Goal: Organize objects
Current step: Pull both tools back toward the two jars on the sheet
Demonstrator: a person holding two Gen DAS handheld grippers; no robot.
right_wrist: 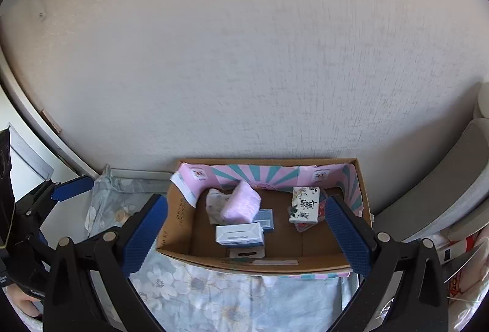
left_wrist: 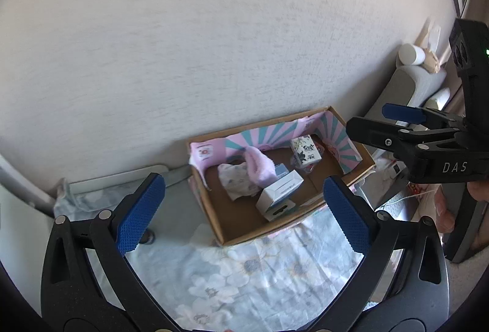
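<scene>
An open cardboard box [left_wrist: 214, 219] [right_wrist: 177, 216] stands on a floral cloth against the wall, lined with pink and teal paper. Inside lie a white carton [left_wrist: 279, 190] [right_wrist: 240, 234], a pink fluffy cloth [left_wrist: 259, 165] [right_wrist: 241, 203], a patterned white cloth [left_wrist: 235, 179] [right_wrist: 215, 202] and a floral black-and-white packet [left_wrist: 305, 150] [right_wrist: 304, 205]. My left gripper [left_wrist: 243, 213] is open and empty above the cloth, in front of the box. My right gripper [right_wrist: 246, 234] is open and empty, held above the box's near side; it also shows in the left wrist view [left_wrist: 382, 124].
The floral cloth [left_wrist: 244, 277] [right_wrist: 232, 298] covers the surface in front of the box. A plain wall rises behind. A grey chair [left_wrist: 406, 93] [right_wrist: 452, 188] stands to the right, with clutter [right_wrist: 464, 271] below it. A small dark object [left_wrist: 149, 237] lies left on the cloth.
</scene>
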